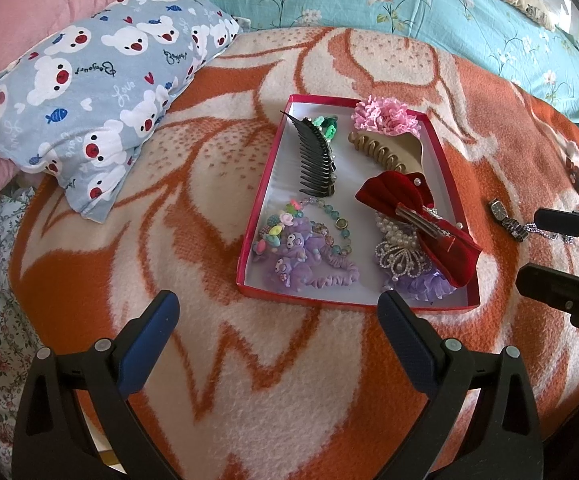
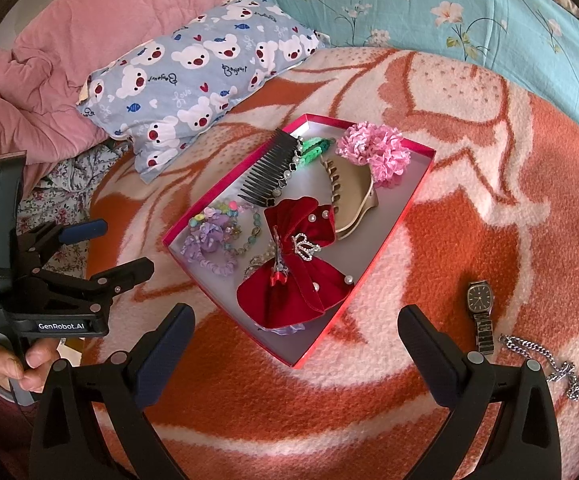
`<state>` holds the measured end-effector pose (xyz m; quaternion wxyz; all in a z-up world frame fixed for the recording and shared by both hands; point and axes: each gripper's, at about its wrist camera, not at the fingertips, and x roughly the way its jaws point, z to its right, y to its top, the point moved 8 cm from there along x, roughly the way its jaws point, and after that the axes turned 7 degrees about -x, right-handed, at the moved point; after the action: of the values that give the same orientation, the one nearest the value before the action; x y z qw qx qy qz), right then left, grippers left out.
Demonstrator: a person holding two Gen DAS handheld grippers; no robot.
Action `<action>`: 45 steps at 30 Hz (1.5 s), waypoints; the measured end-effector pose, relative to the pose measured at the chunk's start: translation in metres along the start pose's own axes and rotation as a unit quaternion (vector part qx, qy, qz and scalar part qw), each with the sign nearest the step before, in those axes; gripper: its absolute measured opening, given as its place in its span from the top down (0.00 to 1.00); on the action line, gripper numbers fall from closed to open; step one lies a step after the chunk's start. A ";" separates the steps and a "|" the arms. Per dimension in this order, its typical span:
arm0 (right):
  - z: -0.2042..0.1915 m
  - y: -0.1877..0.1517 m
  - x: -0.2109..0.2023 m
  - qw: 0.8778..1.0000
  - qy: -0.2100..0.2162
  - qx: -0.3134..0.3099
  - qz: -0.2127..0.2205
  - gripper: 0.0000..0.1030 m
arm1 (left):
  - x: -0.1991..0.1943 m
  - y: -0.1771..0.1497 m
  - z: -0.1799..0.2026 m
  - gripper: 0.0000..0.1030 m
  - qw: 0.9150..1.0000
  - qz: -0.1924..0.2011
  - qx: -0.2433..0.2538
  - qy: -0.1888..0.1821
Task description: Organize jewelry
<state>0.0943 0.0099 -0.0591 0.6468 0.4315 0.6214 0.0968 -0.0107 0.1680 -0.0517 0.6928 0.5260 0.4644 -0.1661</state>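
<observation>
While both jaws gape empty, watch [image 2: 480, 307] (off-box) lies beside red box [image 2: 385, 240] edge.

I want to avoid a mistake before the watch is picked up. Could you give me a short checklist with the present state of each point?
1. Right claw open and empty: ok.
2. Left claw open and empty: ok.
3. Watch lies free on the blanket, outside the red box: ok.
4. Silver chain apart from the watch band: cannot tell, they lie very close.
5. Bare floor left in the box for the watch: ok, near the gold hair claw clip.
</observation>
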 end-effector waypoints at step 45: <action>0.006 -0.007 0.005 1.000 -0.006 0.005 -0.007 0.01 | 0.008 0.000 0.002 0.03 1.000 -0.009 0.001 -0.006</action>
<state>0.0979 0.0064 -0.0687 0.6488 0.4310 0.6211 0.0863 -0.0051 0.1683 -0.0581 0.6939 0.5211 0.4647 -0.1760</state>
